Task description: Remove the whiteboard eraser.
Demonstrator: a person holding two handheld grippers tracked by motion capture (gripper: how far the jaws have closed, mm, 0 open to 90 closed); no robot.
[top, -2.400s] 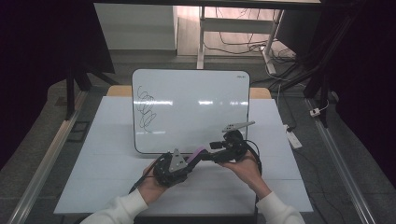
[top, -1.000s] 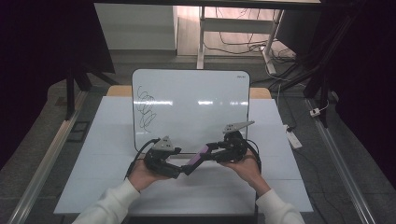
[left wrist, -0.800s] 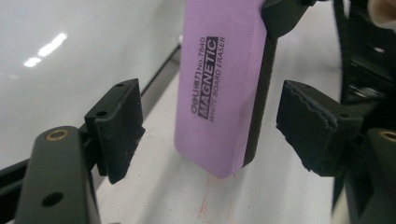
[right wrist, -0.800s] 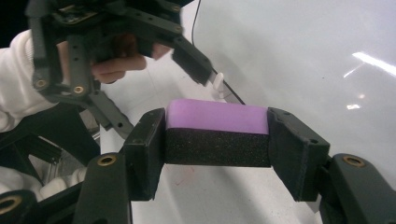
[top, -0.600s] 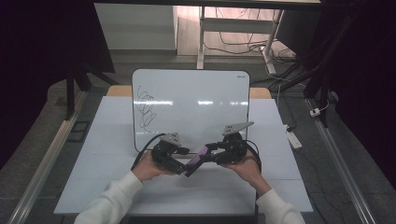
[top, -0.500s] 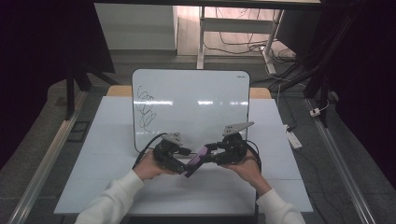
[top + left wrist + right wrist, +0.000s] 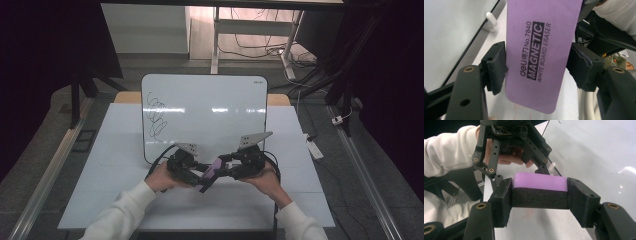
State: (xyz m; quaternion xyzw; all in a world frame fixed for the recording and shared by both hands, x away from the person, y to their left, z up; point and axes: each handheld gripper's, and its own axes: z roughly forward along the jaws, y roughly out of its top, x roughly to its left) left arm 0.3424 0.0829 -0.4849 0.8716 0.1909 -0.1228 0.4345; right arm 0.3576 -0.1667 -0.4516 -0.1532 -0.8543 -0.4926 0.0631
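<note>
The eraser [image 7: 210, 174], purple-backed with a black felt face, hung above the table [image 7: 115, 150] between your two hands, just in front of the whiteboard's lower edge. Your right gripper [image 7: 539, 195] was clamped across one end, both pads pressed flat on the eraser's sides. Your left gripper [image 7: 537, 66] straddled the other end: in the left gripper view its left pad touched the eraser's edge, while the right pad looked to sit at or just off the opposite edge, so whether that grip had closed cannot be told.

This read as a handover from right to left. To do it well, you should have squared the left pads on the eraser's long edges, closed until both bit, and only then loosened the right. The felt compresses, so a grip on the firmer purple backing would likely hold better. Keeping the eraser level would have spared it from twisting out between the pads.

Behind the eraser, the whiteboard [image 7: 210, 107] lay flat on the table, with a black scribble [image 7: 156, 116] near its left edge, well apart from the grippers. A small white clip [image 7: 489, 22] stood at the board's frame, near the left gripper. Each gripper's cable trailed close under your hands and could have snagged; otherwise nothing blocked the way to the scribble.
</note>
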